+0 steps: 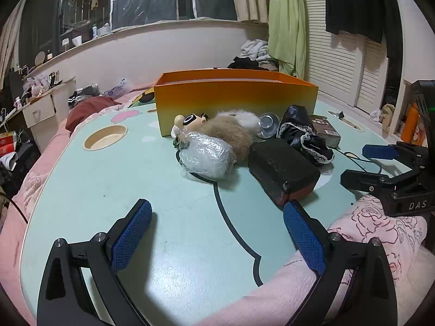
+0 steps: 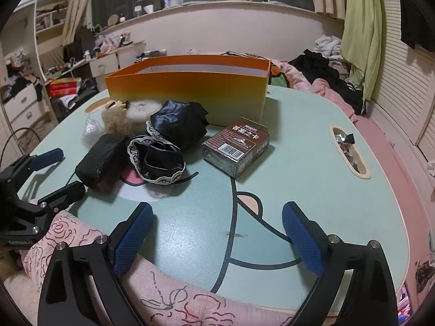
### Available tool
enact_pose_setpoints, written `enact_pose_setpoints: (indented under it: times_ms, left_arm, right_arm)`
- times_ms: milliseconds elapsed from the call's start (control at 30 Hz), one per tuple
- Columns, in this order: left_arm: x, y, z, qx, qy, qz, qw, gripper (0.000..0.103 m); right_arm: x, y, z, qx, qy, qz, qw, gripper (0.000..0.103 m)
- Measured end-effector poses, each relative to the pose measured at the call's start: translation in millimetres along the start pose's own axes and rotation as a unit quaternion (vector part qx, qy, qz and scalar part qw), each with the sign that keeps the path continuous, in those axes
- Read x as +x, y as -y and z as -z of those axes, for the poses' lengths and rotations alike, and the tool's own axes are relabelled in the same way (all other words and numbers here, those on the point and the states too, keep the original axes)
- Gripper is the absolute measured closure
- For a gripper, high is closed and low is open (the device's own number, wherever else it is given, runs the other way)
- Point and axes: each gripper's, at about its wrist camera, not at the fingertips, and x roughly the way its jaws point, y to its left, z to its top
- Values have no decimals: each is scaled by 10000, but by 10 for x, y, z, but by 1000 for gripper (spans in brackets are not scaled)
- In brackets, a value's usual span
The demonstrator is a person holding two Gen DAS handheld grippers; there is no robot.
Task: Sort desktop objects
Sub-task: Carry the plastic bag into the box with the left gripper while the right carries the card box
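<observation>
While both hover low over the table:
Left gripper: spread wide, empty.
Right gripper: spread wide, empty.
Clutter: piled before the orange box.

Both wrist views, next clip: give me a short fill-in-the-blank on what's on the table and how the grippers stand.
1. The big open box at the back of the table is ____ in colour.
2. Both the left gripper and the right gripper hold ____.
3. The brown card box carries a ____ on its end face.
4. The lace-trimmed cloth is ____ in colour.

Missing words: orange; nothing; barcode; black
</observation>
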Motion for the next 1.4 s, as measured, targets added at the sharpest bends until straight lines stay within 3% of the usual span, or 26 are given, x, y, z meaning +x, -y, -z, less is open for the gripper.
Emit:
enact_pose_setpoints:
  times_ms: [433,467,533,567,600,733,767,833,867,900,967,1067,1167,1267,1333,1367,1400]
  left_arm:
    - [-1,-8,-2,1,0,1,10000,6]
    - [-4,-3,-3,1,0,1,10000,6]
    - [-6,-4,-2,-2,1,2,10000,6]
    - [-6,-5,-2,-1,1,4,10000,6]
    - [-33,31,-12,0,4,3,10000,6]
    - [-32,25,-13,1,5,2,10000,6]
    - [-34,29,-13,2,5,3,10000,6]
    - [-32,25,-14,1,6,2,10000,6]
    - [-29,21,-15,1,6,1,10000,6]
    - [-30,20,-15,1,6,1,10000,6]
    - [-31,19,-14,1,6,3,10000,6]
    - [-36,28,-13,2,5,1,10000,6]
    - [-37,27,-13,-3,7,-2,10000,6]
    - [-87,61,-8,-28,19,-2,10000,6]
    - [-101,35,-20,-126,33,40,9999,6]
    - [-111,26,-27,-168,30,82,9998,6]
    - [-121,1,-46,-241,3,171,9996,6]
  right_arm:
    - [6,-4,8,3,7,0,10000,7]
    - [0,-4,13,0,39,-5,10000,12]
    - [-56,-35,28,-37,234,-17,9997,57]
    - [-86,-64,40,-31,302,36,9995,97]
    - [-107,-86,42,-22,343,137,9993,100]
    - [-224,-6,18,172,640,-120,9977,99]
    - [-257,48,2,277,742,-196,9967,94]
    - [-311,156,-39,540,871,-214,9945,68]
    - [-322,248,-73,812,940,-273,9919,44]
    - [-329,319,-99,1044,971,-384,9890,33]
    - [-309,408,-188,1306,941,-519,9856,33]
    - [-179,385,-398,1180,738,-84,9902,33]
    - [73,351,-591,1284,353,-138,9910,33]
    - [348,292,-696,1257,-119,71,9920,33]
    - [490,243,-694,1116,-449,63,9927,38]
    - [503,227,-682,1057,-472,16,9933,47]
    - [489,216,-659,999,-451,153,9939,63]
